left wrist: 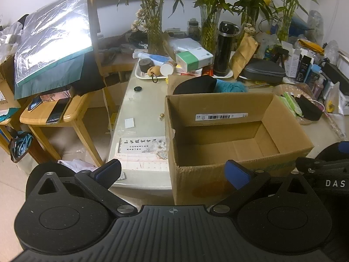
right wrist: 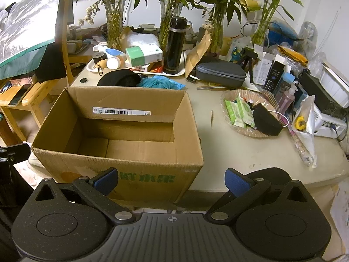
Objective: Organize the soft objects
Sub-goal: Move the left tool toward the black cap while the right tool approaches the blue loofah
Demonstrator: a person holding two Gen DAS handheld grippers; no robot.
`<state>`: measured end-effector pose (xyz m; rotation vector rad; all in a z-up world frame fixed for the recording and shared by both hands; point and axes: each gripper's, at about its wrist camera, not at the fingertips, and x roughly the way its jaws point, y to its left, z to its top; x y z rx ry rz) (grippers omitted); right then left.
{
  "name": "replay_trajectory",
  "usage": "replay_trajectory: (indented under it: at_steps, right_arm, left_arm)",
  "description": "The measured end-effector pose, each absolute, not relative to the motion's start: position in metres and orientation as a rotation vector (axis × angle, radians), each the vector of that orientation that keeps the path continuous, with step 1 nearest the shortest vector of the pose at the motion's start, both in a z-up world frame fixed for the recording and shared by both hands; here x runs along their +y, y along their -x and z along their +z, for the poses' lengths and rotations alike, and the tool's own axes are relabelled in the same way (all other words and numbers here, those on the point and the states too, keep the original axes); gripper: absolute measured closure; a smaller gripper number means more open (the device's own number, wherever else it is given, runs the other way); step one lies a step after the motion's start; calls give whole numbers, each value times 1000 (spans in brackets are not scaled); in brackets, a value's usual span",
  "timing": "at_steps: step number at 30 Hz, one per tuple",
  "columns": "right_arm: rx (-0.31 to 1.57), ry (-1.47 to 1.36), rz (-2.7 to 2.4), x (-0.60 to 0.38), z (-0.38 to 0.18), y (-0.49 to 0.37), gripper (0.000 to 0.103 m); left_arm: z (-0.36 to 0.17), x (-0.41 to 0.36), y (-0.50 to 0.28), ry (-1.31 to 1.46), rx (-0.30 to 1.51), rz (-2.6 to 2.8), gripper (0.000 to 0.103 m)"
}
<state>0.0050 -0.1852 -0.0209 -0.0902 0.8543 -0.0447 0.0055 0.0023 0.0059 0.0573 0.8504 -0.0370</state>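
Left wrist view: the left claw (left wrist: 173, 173) is spread wide and holds nothing, its blue pads (left wrist: 237, 174) hanging before the near wall of an open cardboard box (left wrist: 218, 168) that stands on the pale worktop (left wrist: 144, 100). The box is empty inside, with a barcode label (left wrist: 221, 116) stuck on its far inner wall. Just behind the box lie the soft things: a black fabric piece (left wrist: 196, 85) and, touching it on the right, a bundle of teal fabric (left wrist: 231, 86). Beyond them a white tray (left wrist: 148, 75) carries small items and a tall black flask (left wrist: 224, 49).

In the right wrist view the right claw (right wrist: 171, 182) is likewise wide apart and empty, low at the worktop's near edge in front of the box. The black and teal fabrics sit beside each other against the box's far wall. To the right of the box, well apart from it, a woven basket (right wrist: 246, 93) holds green packets (right wrist: 237, 111) and a black pouch (right wrist: 267, 121). A grey zip case (right wrist: 220, 74) rests beyond the basket.
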Motion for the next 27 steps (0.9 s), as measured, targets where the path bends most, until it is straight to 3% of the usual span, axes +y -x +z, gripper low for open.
replay_trajectory:
  at_steps: [27]
  right_arm:
    - [848, 124, -75, -215, -20, -68, 0]
  left_arm:
    - [4, 19, -64, -21, 832, -87, 0]
